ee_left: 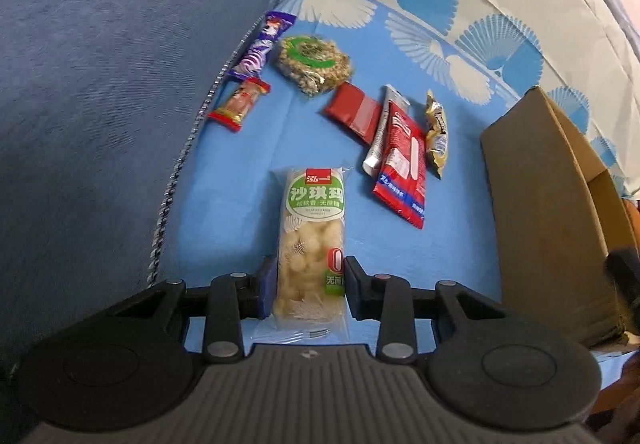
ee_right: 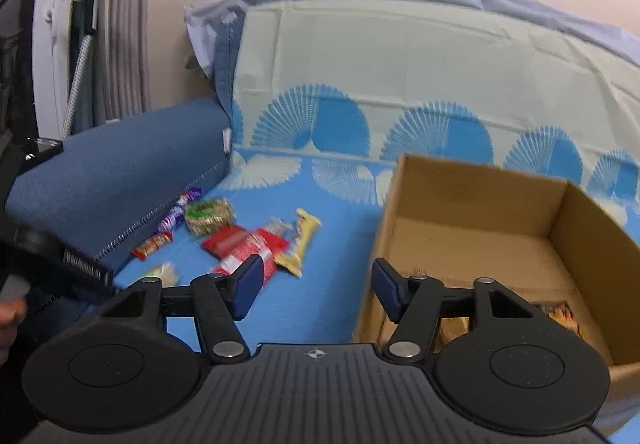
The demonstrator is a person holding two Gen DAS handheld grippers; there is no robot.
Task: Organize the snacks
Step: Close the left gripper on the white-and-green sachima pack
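Cardboard box [ee_right: 480, 244] interior: right view only; left tool [ee_left: 310, 284] clamps sachima pack [ee_left: 310, 244].

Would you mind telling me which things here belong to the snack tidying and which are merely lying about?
Part of the job:
- sachima pack, clamped in the left gripper
- loose snacks, e.g. red wafer pack, round green cake
- cardboard box
- right gripper, open and empty

Just there:
- blue cushion
- fan-patterned sheet

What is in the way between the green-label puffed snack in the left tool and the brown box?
Nothing visible. The puffed snack sits gripped in the left tool, and only bare blue cloth lies between it and the cardboard box. The other snacks lie farther away.
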